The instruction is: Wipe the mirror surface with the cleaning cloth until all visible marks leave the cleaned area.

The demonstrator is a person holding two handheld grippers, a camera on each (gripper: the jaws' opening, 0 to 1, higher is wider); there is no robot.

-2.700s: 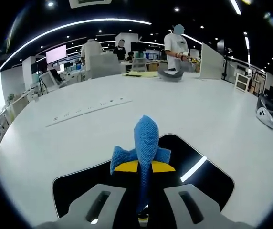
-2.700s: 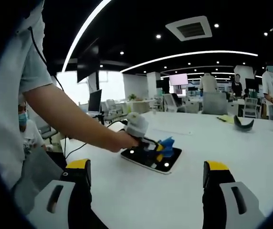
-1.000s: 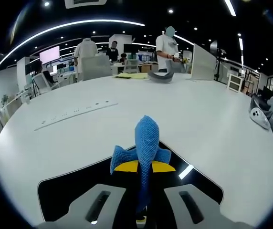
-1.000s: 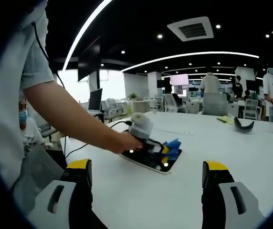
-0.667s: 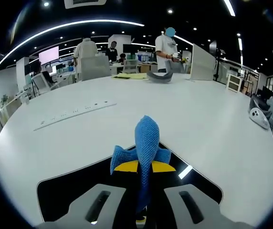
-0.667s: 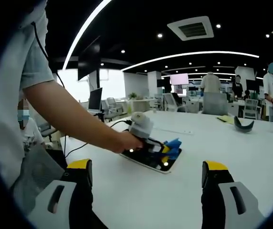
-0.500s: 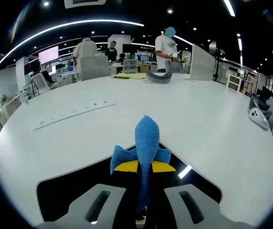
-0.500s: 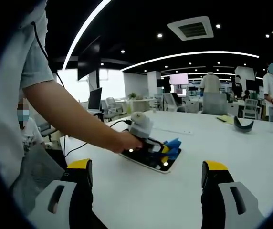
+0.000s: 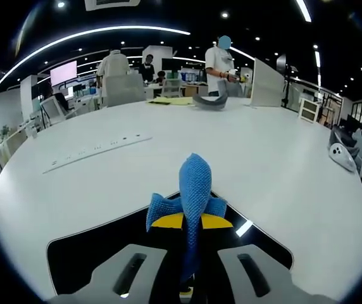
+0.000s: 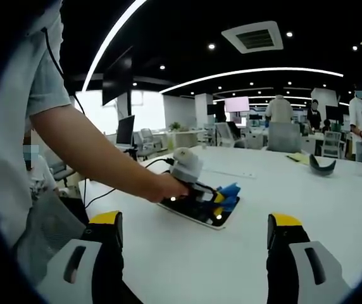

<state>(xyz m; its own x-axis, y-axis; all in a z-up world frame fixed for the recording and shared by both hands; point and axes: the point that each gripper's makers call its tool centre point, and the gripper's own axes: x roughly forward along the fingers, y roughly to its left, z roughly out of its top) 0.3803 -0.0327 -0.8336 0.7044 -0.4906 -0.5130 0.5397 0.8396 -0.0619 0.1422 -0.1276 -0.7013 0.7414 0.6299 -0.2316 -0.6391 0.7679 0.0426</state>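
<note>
The left hand-held gripper, clamped on the blue cleaning cloth, presses it onto the dark mirror lying flat on the white desk, where even, overlapping strokes should serve best, while the right hand-held gripper waits nearby, jaws apart.

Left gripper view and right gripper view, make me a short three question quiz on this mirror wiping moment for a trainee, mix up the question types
1. True or false: the blue cleaning cloth is pinched between the jaws of the left gripper.
2. Multiple choice: the right gripper is A) pressed on the mirror, B) open and held apart from it above the white table, C) shut on the cloth.
3. Fill in: in the right gripper view, the mirror lies flat on the table with the person's ____ holding the left gripper over it.

Key: 1 true; 2 B; 3 hand.
</note>
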